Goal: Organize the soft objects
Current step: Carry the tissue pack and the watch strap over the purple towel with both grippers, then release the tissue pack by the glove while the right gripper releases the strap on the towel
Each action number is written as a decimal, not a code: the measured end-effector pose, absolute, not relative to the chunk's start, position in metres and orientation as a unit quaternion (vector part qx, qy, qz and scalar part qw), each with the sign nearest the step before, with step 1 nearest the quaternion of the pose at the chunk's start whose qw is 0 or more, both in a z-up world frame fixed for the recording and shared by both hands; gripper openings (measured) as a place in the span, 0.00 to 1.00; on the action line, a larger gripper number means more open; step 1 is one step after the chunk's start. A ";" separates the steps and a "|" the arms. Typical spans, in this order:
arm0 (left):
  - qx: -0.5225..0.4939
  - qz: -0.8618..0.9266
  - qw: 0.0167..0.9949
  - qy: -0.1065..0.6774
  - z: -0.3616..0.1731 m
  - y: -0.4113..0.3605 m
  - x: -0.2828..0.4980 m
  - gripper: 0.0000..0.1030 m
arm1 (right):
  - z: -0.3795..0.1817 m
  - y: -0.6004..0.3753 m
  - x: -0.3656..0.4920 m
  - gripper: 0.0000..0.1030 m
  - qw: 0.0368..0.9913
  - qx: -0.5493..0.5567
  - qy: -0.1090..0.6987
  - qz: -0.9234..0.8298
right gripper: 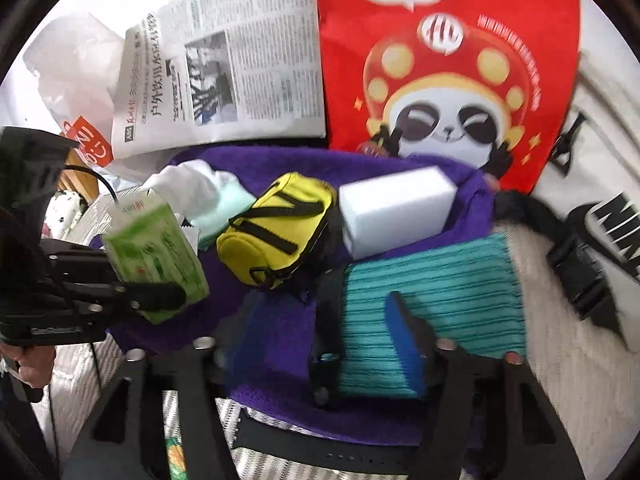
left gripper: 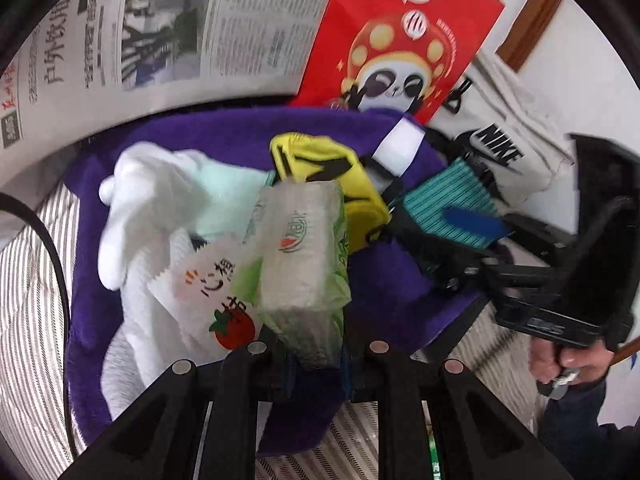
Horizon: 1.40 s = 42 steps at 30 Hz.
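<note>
**Tissue pack gripped over a purple towel**

Nearest the left wrist lens, the left gripper [left gripper: 316, 354] has its jaws drawn narrow onto a green-and-clear tissue pack [left gripper: 300, 264], whose wrapper carries a small round green and orange logo; its wording is too small to read. Beneath it lies a purple towel [left gripper: 224, 136] bearing a white glove [left gripper: 136, 200], a yellow pouch [left gripper: 320, 164] with black stripes, a white foam block [right gripper: 394, 212] and a white packet [left gripper: 212, 284] printed with dark Chinese characters and a red tomato.

Seen by the right wrist, the right gripper [right gripper: 324, 344] stands partly open, its blue pads [right gripper: 404, 344] apart over a teal striped cloth [right gripper: 432, 292], gripping nothing.

Behind lie a Chinese newspaper [right gripper: 224, 76], a red bag [right gripper: 452, 60] showing a cartoon panda, and a white garment [left gripper: 504, 144] lettered NIKE.
</note>
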<state>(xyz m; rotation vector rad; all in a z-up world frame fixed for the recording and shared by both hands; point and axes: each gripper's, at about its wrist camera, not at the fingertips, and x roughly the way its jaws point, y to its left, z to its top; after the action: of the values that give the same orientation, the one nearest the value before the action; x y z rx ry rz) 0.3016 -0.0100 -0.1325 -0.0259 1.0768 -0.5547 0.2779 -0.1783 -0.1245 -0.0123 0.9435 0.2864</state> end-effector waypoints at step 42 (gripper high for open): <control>0.061 -0.134 0.836 0.528 -0.099 0.005 0.228 0.59 | -0.075 -0.227 0.221 0.67 0.895 0.098 0.405 0.159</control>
<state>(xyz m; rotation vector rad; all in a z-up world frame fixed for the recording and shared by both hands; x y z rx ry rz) 0.2284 0.0047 -0.0994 0.1284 1.1185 -0.2837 0.2206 -0.2266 -0.0752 0.2027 0.8407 0.3306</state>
